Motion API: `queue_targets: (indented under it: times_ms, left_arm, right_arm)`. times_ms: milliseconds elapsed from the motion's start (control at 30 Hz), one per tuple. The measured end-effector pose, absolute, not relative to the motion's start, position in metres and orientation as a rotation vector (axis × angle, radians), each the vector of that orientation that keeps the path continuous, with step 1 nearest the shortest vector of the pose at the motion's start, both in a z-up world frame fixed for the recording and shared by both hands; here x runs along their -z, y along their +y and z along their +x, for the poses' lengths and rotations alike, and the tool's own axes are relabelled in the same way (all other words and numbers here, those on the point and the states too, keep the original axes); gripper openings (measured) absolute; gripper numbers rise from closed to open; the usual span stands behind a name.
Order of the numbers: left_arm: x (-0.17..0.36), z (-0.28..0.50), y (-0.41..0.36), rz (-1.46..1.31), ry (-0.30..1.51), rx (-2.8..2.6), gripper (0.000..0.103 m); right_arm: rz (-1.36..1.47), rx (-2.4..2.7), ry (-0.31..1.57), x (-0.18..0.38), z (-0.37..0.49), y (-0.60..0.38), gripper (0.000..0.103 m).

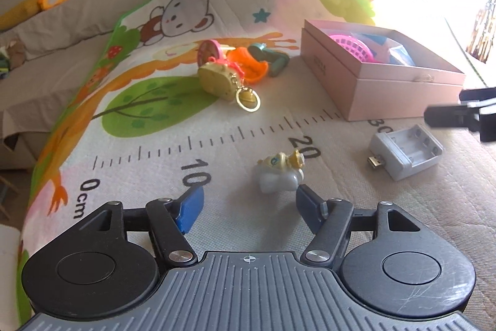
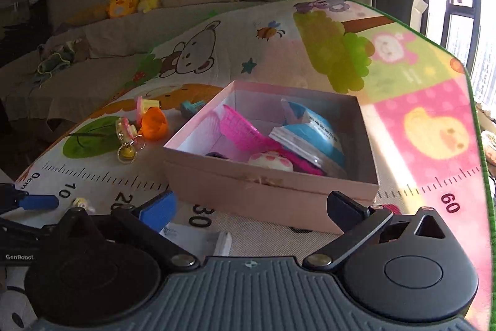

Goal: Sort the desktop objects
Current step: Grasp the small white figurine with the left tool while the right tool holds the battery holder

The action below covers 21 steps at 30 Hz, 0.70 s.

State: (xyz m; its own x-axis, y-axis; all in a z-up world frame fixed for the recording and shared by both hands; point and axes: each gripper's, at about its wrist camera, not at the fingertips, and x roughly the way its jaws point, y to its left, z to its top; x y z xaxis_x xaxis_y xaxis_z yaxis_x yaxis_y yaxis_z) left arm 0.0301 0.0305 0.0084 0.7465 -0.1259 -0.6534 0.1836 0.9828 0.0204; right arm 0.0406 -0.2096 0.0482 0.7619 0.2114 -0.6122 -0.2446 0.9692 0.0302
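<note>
Figurine [image 1: 280, 172] beyond open hand-held gripper [image 1: 248, 205] (untouched).

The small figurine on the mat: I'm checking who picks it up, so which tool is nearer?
Left. The left tool sits right behind the figurine; the right tool faces the pink box.

Left wrist cam low over the cartoon-print play mat [image 1: 217, 126], angled down and forward past its own tongs, right wrist cam same tilt but close behind the open pink cardboard box [image 2: 272, 191], both catch that box [image 1: 384, 82], the mat's printed ruler, the sofa behind
</note>
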Motion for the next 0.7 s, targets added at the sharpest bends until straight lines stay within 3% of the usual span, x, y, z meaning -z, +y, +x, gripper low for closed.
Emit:
queue_targets:
  times_ms: [333, 467, 700]
  left_arm:
    - [-0.008, 0.029, 0.038, 0.083, 0.717, 0.131, 0.08]
    - [-0.008, 0.029, 0.037, 0.081, 0.721, 0.129, 0.082]
    - [-0.01, 0.024, 0.03, 0.045, 0.723, 0.202, 0.082]
  right_arm:
    - [-0.088, -0.274, 0.763, -0.017, 0.046, -0.17, 0.102]
    - [-0.101, -0.262, 0.755, -0.017, 0.044, -0.176, 0.081]
    - [-0.079, -0.181, 0.755, -0.019, 0.025, -0.208, 0.08]
